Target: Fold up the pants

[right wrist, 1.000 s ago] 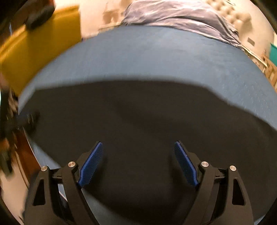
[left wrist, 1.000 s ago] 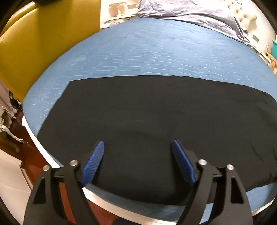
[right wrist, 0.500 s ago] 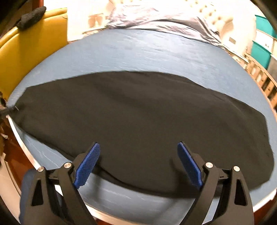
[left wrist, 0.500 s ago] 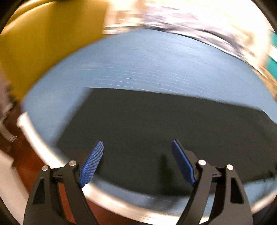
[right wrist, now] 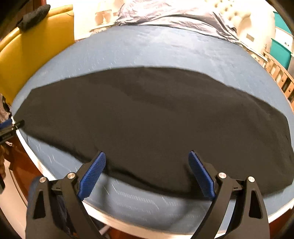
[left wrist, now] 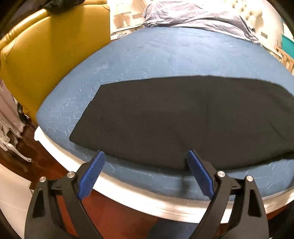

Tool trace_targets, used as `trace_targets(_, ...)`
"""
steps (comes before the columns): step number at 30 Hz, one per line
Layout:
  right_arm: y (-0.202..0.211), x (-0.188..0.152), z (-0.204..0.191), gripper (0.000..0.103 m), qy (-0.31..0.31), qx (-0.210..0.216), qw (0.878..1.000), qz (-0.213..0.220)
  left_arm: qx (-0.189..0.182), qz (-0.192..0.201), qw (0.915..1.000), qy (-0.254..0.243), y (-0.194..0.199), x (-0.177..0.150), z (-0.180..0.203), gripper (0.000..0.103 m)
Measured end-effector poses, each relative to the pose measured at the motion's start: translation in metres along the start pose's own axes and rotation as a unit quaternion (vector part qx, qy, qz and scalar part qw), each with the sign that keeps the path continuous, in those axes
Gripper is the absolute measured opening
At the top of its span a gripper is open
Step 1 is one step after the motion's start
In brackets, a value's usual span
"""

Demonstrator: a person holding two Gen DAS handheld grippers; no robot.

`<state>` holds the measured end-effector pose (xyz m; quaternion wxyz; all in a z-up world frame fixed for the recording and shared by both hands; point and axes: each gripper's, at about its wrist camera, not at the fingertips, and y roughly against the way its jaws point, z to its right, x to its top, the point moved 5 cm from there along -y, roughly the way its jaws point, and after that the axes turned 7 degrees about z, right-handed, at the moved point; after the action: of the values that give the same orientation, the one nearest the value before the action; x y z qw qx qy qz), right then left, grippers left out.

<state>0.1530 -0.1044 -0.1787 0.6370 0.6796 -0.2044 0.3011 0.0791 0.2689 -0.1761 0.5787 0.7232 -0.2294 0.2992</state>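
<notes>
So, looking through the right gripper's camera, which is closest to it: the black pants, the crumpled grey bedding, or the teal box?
1. Black pants, spread just ahead of the right gripper.
2. Grey bedding, at the bed's far end.
3. Teal box, far right, beyond the bed.

blue mattress (left wrist: 165,55), yellow armchair (left wrist: 46,55) beside, crumpled grey sheet (left wrist: 193,16) far end.

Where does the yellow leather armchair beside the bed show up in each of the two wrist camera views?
Left wrist view: the yellow leather armchair fills the upper left, beside the left end of the blue quilted mattress.
Right wrist view: the yellow leather armchair sits at the upper left edge, smaller, with a dark cloth on its back.
Shared landmark: the flat black pants spread across the mattress.
</notes>
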Motion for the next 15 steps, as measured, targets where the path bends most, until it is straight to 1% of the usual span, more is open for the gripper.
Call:
trace_targets(1,-0.001,0.003,-0.007,0.088,0.007,-0.001,1.0,0.003,0.0,-0.002,1.0,0.006,-0.001,0.002,-0.001,0.091)
trace_targets(4,-0.013,0.033,-0.021,0.088,0.032,0.005,0.999,0.016,0.008,0.0,1.0,-0.003,-0.003,0.004,0.004,0.091)
trace_targets(5,-0.023,0.043,-0.022,0.088,0.04,0.007,0.999,0.013,0.008,0.0,1.0,-0.005,-0.007,0.005,0.007,0.091)
trace_targets(7,-0.046,0.057,-0.031,0.088,0.06,0.015,0.998,-0.006,0.012,-0.005,0.9999,-0.01,-0.016,0.008,0.006,0.091)
trace_targets(8,-0.059,0.064,-0.031,0.088,0.066,0.014,0.998,-0.013,0.017,-0.008,0.9997,-0.014,-0.022,0.009,0.004,0.091)
trace_targets(10,-0.091,0.073,-0.031,0.088,0.087,0.013,0.995,-0.043,0.029,-0.017,0.9993,-0.015,-0.033,0.009,-0.003,0.091)
trace_targets(11,-0.098,0.075,-0.03,0.088,0.092,0.006,0.994,-0.05,0.034,-0.02,0.9991,-0.015,-0.038,0.01,-0.008,0.092)
trace_targets(12,-0.112,0.079,-0.024,0.088,0.096,-0.001,0.994,-0.057,0.037,-0.02,0.999,-0.015,-0.039,0.01,-0.012,0.092)
trace_targets(14,-0.12,0.087,-0.015,0.09,0.082,0.009,0.995,-0.054,0.046,-0.022,0.9986,-0.015,-0.041,0.011,-0.021,0.092)
trace_targets(15,-0.125,0.093,-0.009,0.09,0.078,0.003,0.996,-0.052,0.054,-0.024,0.9981,-0.016,-0.043,0.013,-0.027,0.092)
